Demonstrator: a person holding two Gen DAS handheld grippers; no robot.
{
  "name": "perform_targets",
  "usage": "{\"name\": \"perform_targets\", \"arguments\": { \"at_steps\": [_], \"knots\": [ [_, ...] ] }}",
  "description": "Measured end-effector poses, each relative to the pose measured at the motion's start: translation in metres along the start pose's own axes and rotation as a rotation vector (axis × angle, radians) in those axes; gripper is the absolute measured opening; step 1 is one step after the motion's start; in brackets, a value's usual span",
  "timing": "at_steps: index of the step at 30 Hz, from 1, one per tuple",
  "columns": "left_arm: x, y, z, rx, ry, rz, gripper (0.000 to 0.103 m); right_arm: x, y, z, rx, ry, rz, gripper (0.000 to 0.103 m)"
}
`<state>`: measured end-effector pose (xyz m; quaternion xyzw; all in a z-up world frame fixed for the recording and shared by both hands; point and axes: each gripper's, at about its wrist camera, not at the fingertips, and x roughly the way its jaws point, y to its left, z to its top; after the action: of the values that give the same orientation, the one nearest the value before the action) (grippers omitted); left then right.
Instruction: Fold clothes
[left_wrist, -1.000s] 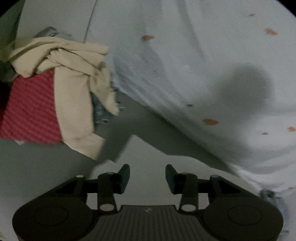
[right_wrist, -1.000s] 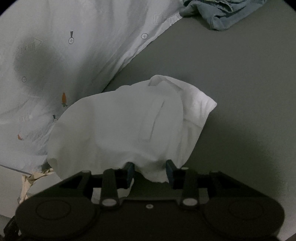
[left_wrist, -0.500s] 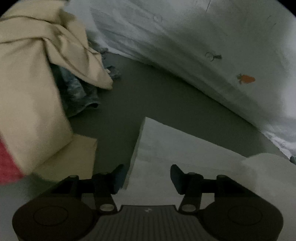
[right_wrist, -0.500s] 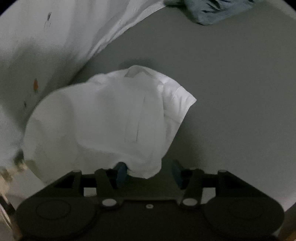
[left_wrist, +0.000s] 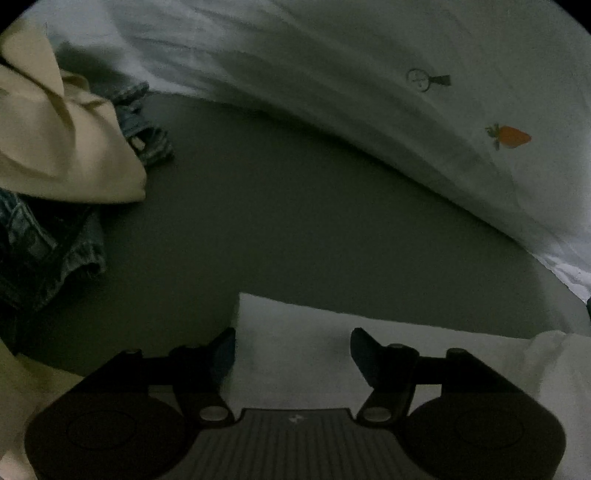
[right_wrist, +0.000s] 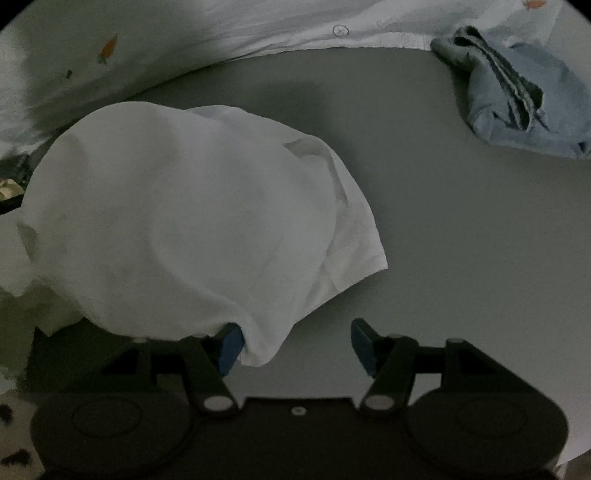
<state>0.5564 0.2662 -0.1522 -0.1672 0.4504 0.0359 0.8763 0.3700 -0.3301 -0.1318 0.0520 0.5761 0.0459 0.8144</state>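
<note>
**2 open grippers at the white garment**

2 grippers are mine here, and both have their jaws spread wide with nothing clamped. My left gripper (left_wrist: 292, 349) hovers low over a flat corner of the white cotton garment (left_wrist: 295, 354); the cloth lies under and between its fingers, its left edge right by the left finger, but whether the fingers touch it I cannot tell. Ahead of that gripper runs bare grey bedding surface (left_wrist: 280, 221). Further ahead and to its right lies the pale printed sheet with small carrot motifs (left_wrist: 424, 122). To its left sits a crumpled beige cloth (left_wrist: 62, 147) heaped on rumpled dark denim fabric (left_wrist: 40, 243).

My right gripper (right_wrist: 295, 345) faces the same white garment (right_wrist: 192, 221), which bulges up in a rounded mound ahead and to the left. A hanging fold of it drapes over the blue pad of the left finger (right_wrist: 229, 347); the right finger stands apart from the cloth, over the grey surface (right_wrist: 461, 240). Far ahead to the right lies a bunched light-blue garment (right_wrist: 517, 99), well apart from the white one. The printed sheet (right_wrist: 147, 40) curves across the far edge.
</note>
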Motion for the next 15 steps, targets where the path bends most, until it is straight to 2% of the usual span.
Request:
{"name": "perform_targets", "arguments": {
  "at_steps": [5, 10, 13, 15],
  "knots": [
    [-0.001, -0.003, -0.004, 0.012, -0.005, 0.016, 0.067, -0.005, -0.018, -0.002, -0.017, -0.006, 0.049, 0.064],
    [0.000, -0.005, 0.000, -0.024, 0.009, 0.035, 0.067, -0.003, -0.034, -0.007, 0.020, -0.026, 0.114, 0.063],
    [0.001, -0.007, 0.000, -0.033, 0.010, 0.041, 0.067, -0.014, -0.042, -0.013, 0.021, -0.053, 0.008, 0.061],
    [0.001, -0.008, -0.002, -0.032, 0.005, 0.046, 0.067, -0.019, -0.057, -0.015, 0.101, -0.107, -0.019, 0.061]
  ]
}}
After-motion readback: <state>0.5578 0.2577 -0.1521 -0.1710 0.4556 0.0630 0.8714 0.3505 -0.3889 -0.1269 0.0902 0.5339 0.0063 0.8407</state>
